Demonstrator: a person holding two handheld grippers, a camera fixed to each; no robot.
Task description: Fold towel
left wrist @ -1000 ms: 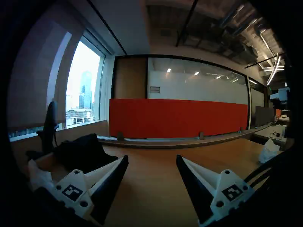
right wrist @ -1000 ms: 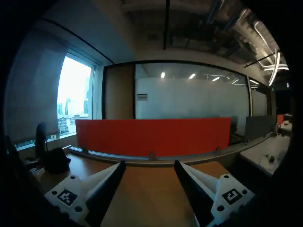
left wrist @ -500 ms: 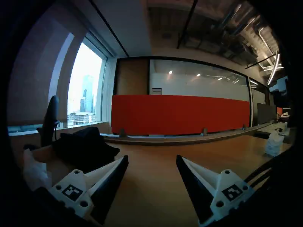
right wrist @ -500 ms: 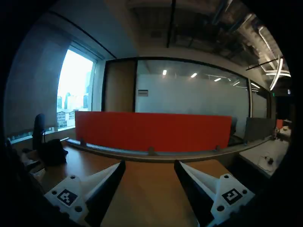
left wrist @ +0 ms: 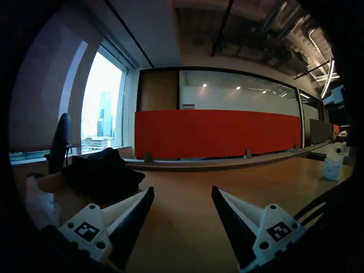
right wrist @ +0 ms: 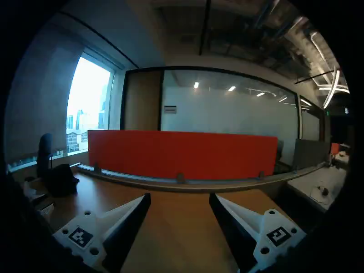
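My left gripper (left wrist: 182, 189) is open above a wooden desk (left wrist: 182, 218), with nothing between its fingers. To its left a dark heap of fabric or a bag (left wrist: 102, 175) lies on the desk, and a crumpled white item (left wrist: 38, 207) sits at the near left edge. My right gripper (right wrist: 179, 195) is open too, over bare desk top (right wrist: 179, 232). In the right gripper view the same dark heap (right wrist: 61, 179) is far off to the left. I cannot pick out a towel with certainty.
A red divider panel (left wrist: 216, 134) runs along the desk's far edge, with a glass wall behind it. A black chair (left wrist: 59, 145) stands by the window at left. A small white packet (left wrist: 331, 167) stands on the desk at right. More desks (right wrist: 318, 186) lie to the right.
Both views have dropped closer to the desk, so the red divider sits higher in each. In the left gripper view the white packet slid right. Both grippers stayed open.
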